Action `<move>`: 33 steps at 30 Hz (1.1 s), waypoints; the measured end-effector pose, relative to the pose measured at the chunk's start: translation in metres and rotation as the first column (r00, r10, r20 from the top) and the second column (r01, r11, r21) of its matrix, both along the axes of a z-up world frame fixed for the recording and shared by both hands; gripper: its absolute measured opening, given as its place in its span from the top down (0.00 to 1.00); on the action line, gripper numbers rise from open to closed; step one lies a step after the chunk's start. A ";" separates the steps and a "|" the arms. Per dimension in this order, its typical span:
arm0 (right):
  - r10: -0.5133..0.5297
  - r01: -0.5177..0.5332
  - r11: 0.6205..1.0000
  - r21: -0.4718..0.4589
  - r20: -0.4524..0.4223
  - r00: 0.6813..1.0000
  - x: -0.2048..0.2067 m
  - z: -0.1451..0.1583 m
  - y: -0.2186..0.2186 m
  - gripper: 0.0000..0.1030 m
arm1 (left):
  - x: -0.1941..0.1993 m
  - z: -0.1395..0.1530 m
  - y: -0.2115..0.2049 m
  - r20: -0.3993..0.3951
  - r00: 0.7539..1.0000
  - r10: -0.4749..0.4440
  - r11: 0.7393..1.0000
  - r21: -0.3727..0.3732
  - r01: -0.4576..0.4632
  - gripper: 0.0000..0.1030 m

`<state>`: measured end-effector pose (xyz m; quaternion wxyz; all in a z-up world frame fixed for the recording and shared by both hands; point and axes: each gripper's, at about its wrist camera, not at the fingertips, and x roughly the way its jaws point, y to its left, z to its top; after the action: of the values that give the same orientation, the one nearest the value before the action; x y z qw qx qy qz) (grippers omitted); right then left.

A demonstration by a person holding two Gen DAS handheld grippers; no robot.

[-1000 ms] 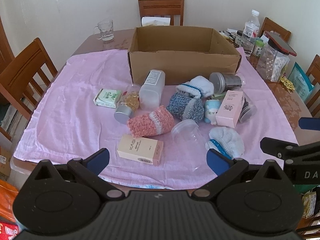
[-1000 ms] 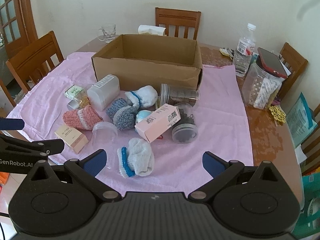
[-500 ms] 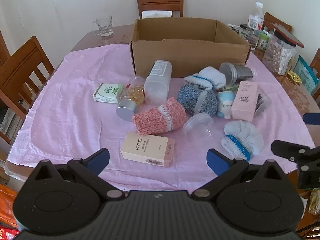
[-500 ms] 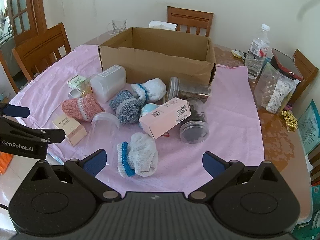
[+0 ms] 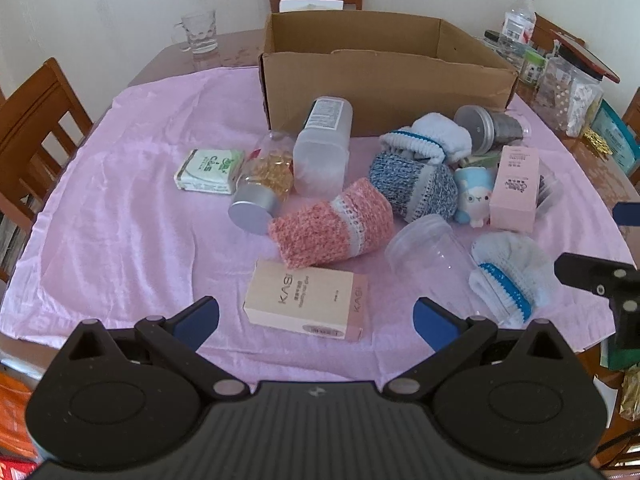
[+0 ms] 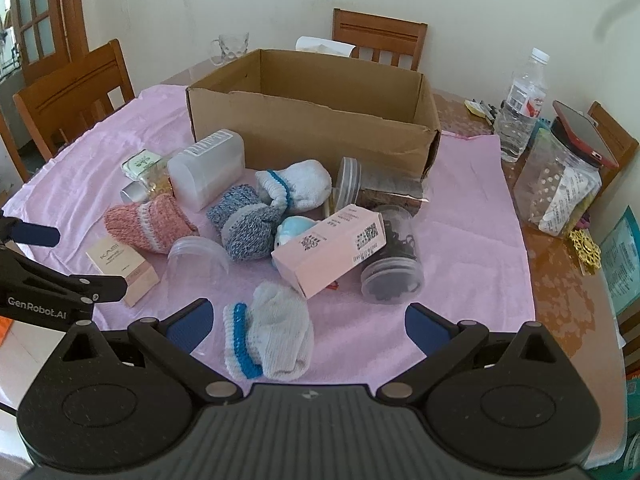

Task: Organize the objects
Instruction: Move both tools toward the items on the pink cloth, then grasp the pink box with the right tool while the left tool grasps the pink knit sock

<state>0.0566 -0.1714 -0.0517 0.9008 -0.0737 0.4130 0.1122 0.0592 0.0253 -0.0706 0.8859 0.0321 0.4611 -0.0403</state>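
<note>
Left gripper spread wide and empty, and dead ahead of it, just beyond the tips, lies the beige carton, flat on the pink cloth. Light, stiff, smooth-sided I'd say: pinch it across the short sides. Right gripper also gaping, white sock between its fingers. Cardboard box waits far beyond.

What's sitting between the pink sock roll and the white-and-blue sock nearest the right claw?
An empty clear plastic jar on its side lies between the pink sock roll and the white-and-blue sock, clearest in the left wrist view.
</note>
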 end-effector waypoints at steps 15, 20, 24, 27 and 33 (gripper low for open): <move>0.009 -0.011 0.998 -0.065 -0.032 0.999 0.033 -0.001 0.004 0.00 | 0.034 -0.002 0.013 -0.054 0.996 -0.068 0.995 -0.074 0.064 0.00; 0.093 -0.096 0.991 -0.095 -0.037 0.995 0.049 -0.002 0.001 0.00 | 0.042 0.000 0.008 -0.072 0.996 -0.043 0.995 -0.097 0.036 0.00; 0.207 -0.211 0.971 -0.114 -0.047 0.977 0.064 -0.006 -0.004 0.00 | 0.046 0.000 0.002 -0.078 0.997 0.023 0.995 -0.095 -0.030 0.00; 0.300 -0.305 0.944 -0.129 -0.059 0.952 0.073 -0.011 -0.005 0.00 | 0.048 0.001 -0.002 -0.087 0.993 0.081 0.991 -0.096 -0.089 0.00; 0.413 -0.420 0.899 -0.124 -0.077 0.907 0.090 -0.020 -0.006 0.00 | 0.056 -0.002 -0.009 -0.109 0.978 0.178 0.976 -0.110 -0.190 0.00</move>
<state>0.1464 -0.1774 -0.0716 0.8384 -0.2193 0.4161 0.2753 0.1149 0.0166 -0.0727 0.8622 -0.0662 0.5021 0.0125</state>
